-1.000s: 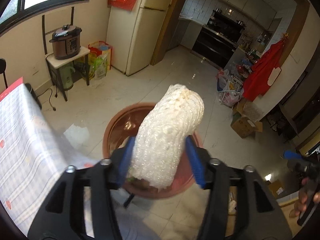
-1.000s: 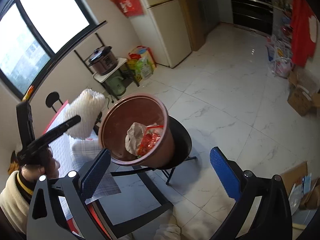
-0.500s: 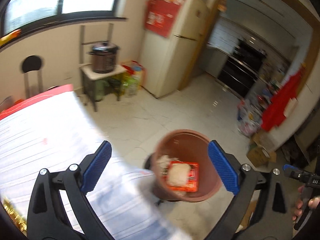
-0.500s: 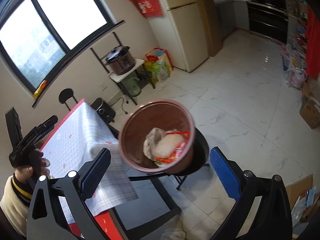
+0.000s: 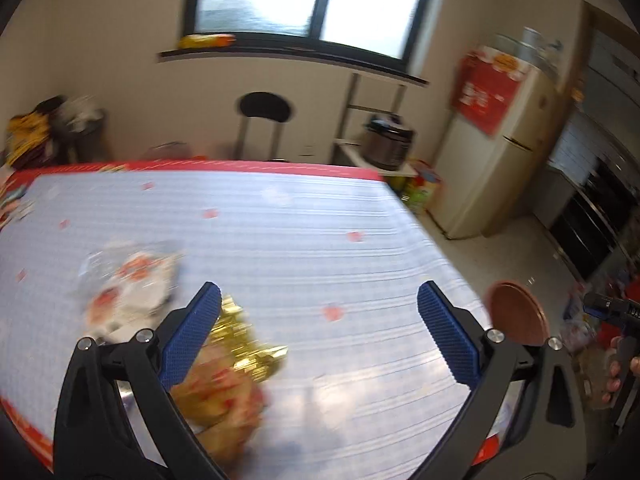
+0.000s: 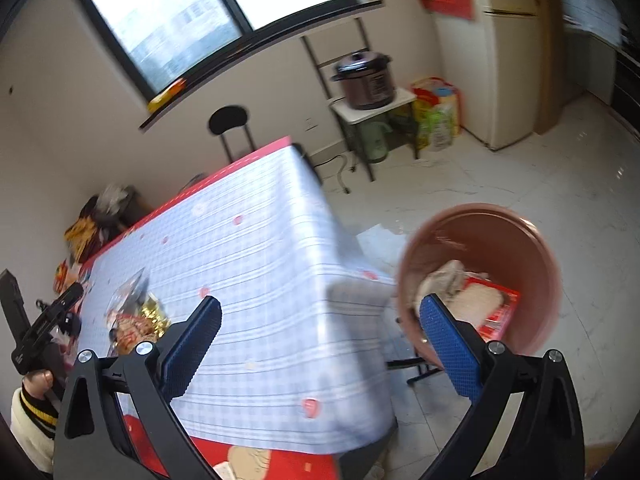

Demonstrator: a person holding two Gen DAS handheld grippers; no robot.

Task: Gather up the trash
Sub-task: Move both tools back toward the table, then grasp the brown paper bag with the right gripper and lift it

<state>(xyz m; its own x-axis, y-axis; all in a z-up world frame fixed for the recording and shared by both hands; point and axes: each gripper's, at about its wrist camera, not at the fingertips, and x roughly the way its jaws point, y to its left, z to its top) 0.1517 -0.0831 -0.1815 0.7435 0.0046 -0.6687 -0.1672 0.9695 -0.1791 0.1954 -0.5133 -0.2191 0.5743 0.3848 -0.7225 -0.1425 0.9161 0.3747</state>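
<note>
My left gripper (image 5: 320,320) is open and empty above the table with the checked cloth (image 5: 280,224). Near its left finger lie a crumpled gold wrapper (image 5: 248,340), an orange-yellow snack bag (image 5: 224,396) and a clear plastic wrapper with red print (image 5: 128,288). The brown trash bin (image 6: 480,272) stands beyond the table's right end and holds the white foam net, paper and a red packet. Its rim shows in the left wrist view (image 5: 516,316). My right gripper (image 6: 320,328) is open and empty over the table's corner, beside the bin. The left gripper shows at the left of the right wrist view (image 6: 44,320).
A black stool (image 5: 264,120) stands behind the table. A rice cooker (image 6: 364,80) sits on a small rack by the fridge (image 6: 504,52). Clutter lies at the table's far left end (image 5: 28,136). White tiled floor (image 6: 520,176) lies around the bin.
My left gripper let the white foam net go into the bin, then swung left over the table to the wrappers. My right gripper turned left toward the table.
</note>
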